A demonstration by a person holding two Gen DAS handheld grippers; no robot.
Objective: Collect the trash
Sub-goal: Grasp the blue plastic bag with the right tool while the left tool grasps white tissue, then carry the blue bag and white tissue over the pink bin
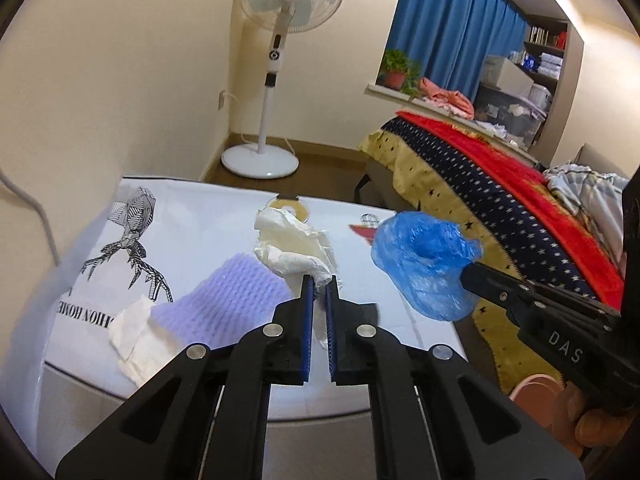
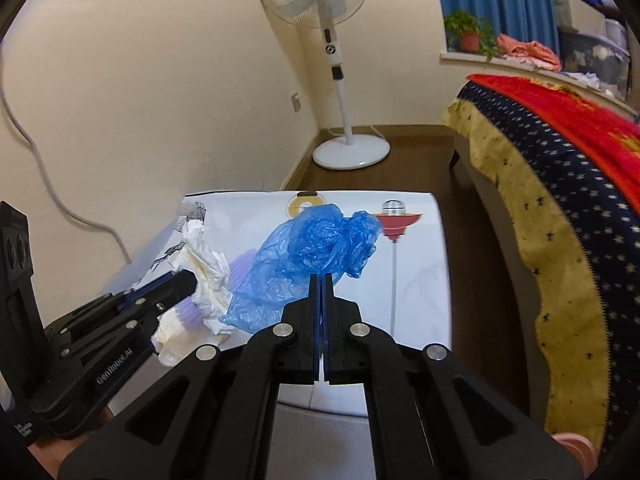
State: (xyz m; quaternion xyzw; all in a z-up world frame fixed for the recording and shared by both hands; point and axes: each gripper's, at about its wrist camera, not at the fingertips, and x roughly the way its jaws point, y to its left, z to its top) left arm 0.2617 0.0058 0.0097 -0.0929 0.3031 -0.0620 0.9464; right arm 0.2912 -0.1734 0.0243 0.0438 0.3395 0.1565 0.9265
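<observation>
My left gripper (image 1: 319,284) is shut on a crumpled white plastic bag (image 1: 290,246), held over the white table (image 1: 192,208). My right gripper (image 2: 321,280) is shut on a crumpled blue plastic bag (image 2: 308,256), held above the table's right part; the bag also shows in the left wrist view (image 1: 424,258). A purple foam net (image 1: 232,300) and a crumpled white tissue (image 1: 134,330) lie on the table at the near left. In the right wrist view the left gripper (image 2: 176,280) holds the white bag (image 2: 204,276) beside the blue one.
The table top (image 2: 416,264) bears printed pictures. A bed with a red, navy and yellow blanket (image 1: 500,184) stands at the right. A standing fan (image 1: 280,52) is by the far wall. A pink round container (image 1: 536,394) sits on the floor near the bed.
</observation>
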